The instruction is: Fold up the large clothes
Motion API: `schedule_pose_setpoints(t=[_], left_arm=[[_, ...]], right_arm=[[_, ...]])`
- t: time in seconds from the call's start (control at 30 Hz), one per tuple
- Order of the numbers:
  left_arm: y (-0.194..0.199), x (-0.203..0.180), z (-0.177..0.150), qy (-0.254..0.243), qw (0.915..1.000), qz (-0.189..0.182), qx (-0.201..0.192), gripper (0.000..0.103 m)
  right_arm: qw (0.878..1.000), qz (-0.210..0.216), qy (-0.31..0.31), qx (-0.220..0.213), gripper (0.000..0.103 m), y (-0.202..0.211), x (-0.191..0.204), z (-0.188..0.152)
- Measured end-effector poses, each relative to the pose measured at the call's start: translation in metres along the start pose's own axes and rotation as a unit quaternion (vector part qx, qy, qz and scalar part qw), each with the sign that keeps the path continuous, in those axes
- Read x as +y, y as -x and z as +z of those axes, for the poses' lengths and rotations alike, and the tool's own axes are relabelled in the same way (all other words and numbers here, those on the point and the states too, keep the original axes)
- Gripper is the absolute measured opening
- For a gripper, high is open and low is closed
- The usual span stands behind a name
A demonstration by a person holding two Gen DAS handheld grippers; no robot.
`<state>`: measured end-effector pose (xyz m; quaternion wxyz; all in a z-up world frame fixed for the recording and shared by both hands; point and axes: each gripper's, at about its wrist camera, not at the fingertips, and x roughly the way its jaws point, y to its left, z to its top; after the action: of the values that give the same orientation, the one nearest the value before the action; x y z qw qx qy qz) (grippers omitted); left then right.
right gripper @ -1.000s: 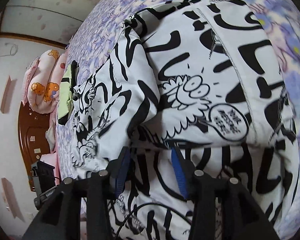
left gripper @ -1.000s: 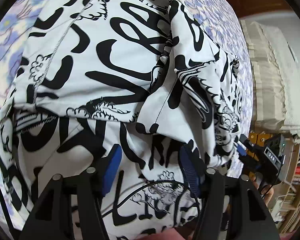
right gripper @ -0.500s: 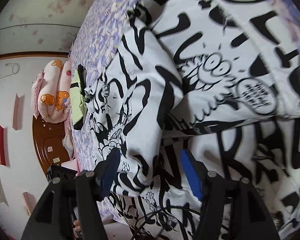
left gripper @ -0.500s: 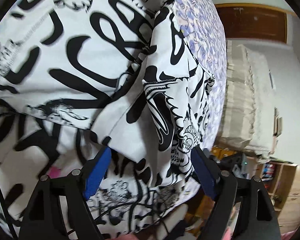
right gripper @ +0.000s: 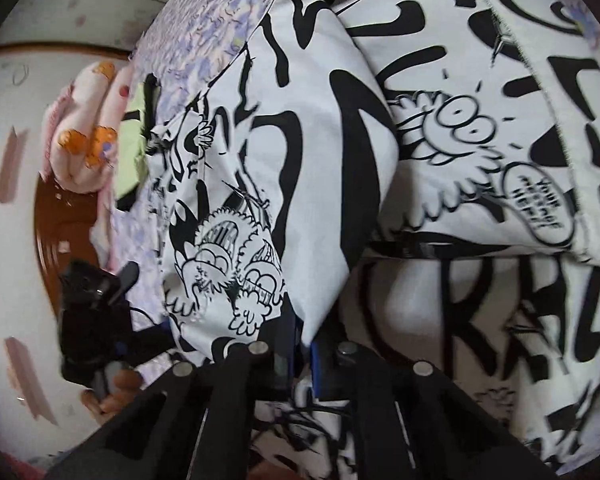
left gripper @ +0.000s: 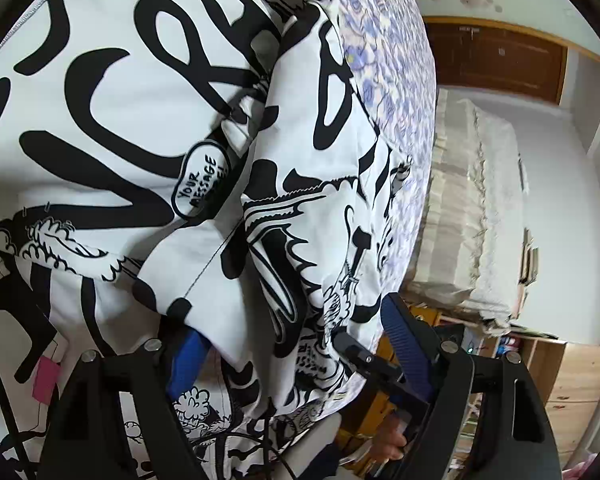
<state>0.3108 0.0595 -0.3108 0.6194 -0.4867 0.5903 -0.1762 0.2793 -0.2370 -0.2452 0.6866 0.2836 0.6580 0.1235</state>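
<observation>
A: Garment? Where is it?

B: White cotton garment with black graffiti lettering and cartoon print (left gripper: pixel 112 128), spread over the purple floral bedsheet (left gripper: pixel 396 64), partly folded, fills most of both views. A folded flap (left gripper: pixel 300 220) lies on top, right of centre in the left view.

A: Left gripper (left gripper: pixel 296 344)?

B: Blue-padded fingers (left gripper: pixel 400 340) spread wide apart. The flap's near edge drapes between them and covers part of the left pad; nothing pinched.

A: Right gripper (right gripper: pixel 302 360)?

B: Blue pads drawn together, clamped on the near corner of a folded flap (right gripper: pixel 300 208) at centre frame.

A: Background?

B: Far left in the right view, a pink cushion with orange print (right gripper: pixel 84 136) and a yellow-green cloth (right gripper: pixel 134 148) on the bed. Right in the left view, a cream lace-covered piece of furniture (left gripper: pixel 472 208) and a brown wooden door (left gripper: pixel 500 60).
</observation>
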Motion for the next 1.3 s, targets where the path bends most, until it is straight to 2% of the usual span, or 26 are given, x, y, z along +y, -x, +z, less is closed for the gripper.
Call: schedule_pose_setpoints(t=[0.03,0.1,0.13,0.17,0.27,0.4,0.5,0.63,0.73,0.8,0.93,1.0,1.07,1.2,1.3], left_arm=[[-0.002,-0.001,-0.001,0.000,1.0000,0.003,-0.001,0.075],[-0.002,0.003,-0.004,0.006,0.9999,0.013,-0.008,0.057],[-0.002,0.004,-0.004,0.008,0.9995,0.026,-0.016,0.029],[0.000,0.005,-0.005,0.007,0.9992,0.035,-0.021,0.014],[0.005,-0.007,-0.005,-0.016,0.9983,0.043,-0.037,0.010],[0.019,-0.047,-0.002,-0.071,0.9947,0.045,-0.059,0.008],[0.035,-0.077,0.011,-0.106,0.9897,0.043,-0.085,0.008],[0.053,-0.109,0.041,-0.149,0.9824,0.006,-0.113,0.008],[0.062,-0.115,0.061,-0.169,0.9768,0.013,-0.131,0.008],[0.067,-0.109,0.073,-0.167,0.9755,0.033,-0.139,0.008],[0.063,-0.076,0.077,-0.129,0.9833,0.045,-0.120,0.007],[0.058,-0.054,0.070,-0.116,0.9850,0.076,-0.103,0.006],[0.054,-0.037,0.059,-0.100,0.9867,0.092,-0.090,0.006],[0.053,0.002,0.036,-0.056,0.9878,0.126,-0.072,0.005],[0.053,0.028,0.026,-0.020,0.9888,0.136,-0.059,0.005]], right_arm=[[1.000,-0.012,0.003,-0.002,0.005,0.001,-0.002,0.000],[0.999,-0.033,0.004,-0.003,0.005,0.000,-0.004,0.003],[0.999,-0.033,0.001,-0.003,0.005,0.000,-0.005,0.005],[0.999,-0.031,-0.002,-0.004,0.005,0.000,-0.006,0.006],[1.000,-0.022,-0.002,-0.007,0.005,0.006,0.000,0.008],[1.000,-0.006,0.006,-0.020,0.005,0.019,0.012,0.014],[0.999,0.014,0.020,-0.043,0.005,0.035,0.024,0.025],[0.995,0.012,0.058,-0.082,0.004,0.046,0.043,0.050],[0.994,0.024,0.046,-0.099,0.004,0.047,0.041,0.072],[0.994,0.013,0.041,-0.104,0.004,0.043,0.037,0.085],[0.995,-0.004,0.034,-0.093,0.004,0.026,0.028,0.093],[0.996,-0.019,0.031,-0.077,0.004,0.011,0.024,0.089],[0.997,-0.037,0.020,-0.058,0.004,-0.003,0.018,0.082],[0.994,-0.103,0.013,-0.034,0.004,-0.024,0.002,0.065],[0.995,-0.091,-0.006,-0.030,0.004,-0.028,-0.004,0.060]])
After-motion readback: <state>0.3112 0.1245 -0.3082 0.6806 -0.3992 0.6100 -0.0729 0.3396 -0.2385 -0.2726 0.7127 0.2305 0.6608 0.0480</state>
